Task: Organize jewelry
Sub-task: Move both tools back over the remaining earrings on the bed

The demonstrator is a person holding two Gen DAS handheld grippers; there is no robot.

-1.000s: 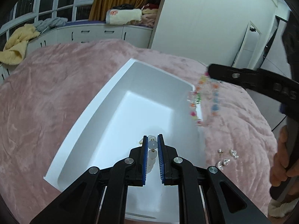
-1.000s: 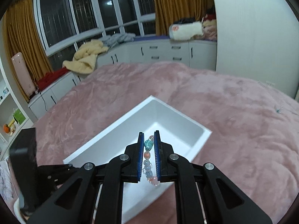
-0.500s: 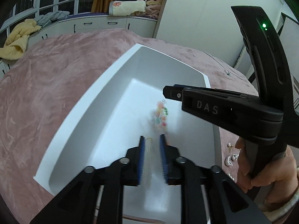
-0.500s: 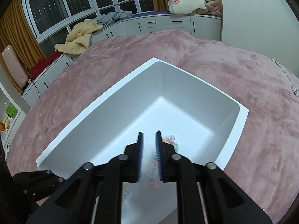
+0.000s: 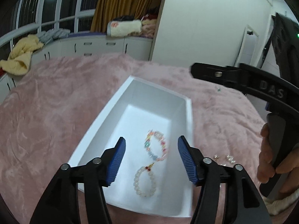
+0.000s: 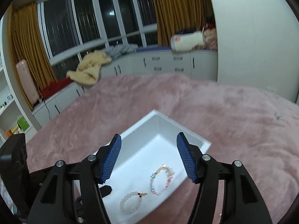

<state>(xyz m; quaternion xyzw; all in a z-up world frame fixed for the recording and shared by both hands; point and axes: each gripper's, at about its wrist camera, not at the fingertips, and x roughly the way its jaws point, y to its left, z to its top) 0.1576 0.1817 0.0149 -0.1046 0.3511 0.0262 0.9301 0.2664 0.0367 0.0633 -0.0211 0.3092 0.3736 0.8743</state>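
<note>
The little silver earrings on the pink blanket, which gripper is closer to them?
Left. The left gripper hangs over the white box, just beside the earrings; the right gripper is higher, farther back.

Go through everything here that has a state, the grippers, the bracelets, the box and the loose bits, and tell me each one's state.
left gripper: opening, nothing between its fingers
right gripper: opening, nothing between its fingers
white box: open-topped, on the pink blanket
colourful bracelet: lying flat inside the box
white bead bracelet: lying flat inside the box
small silver pieces: loose on the blanket, outside the box
</note>
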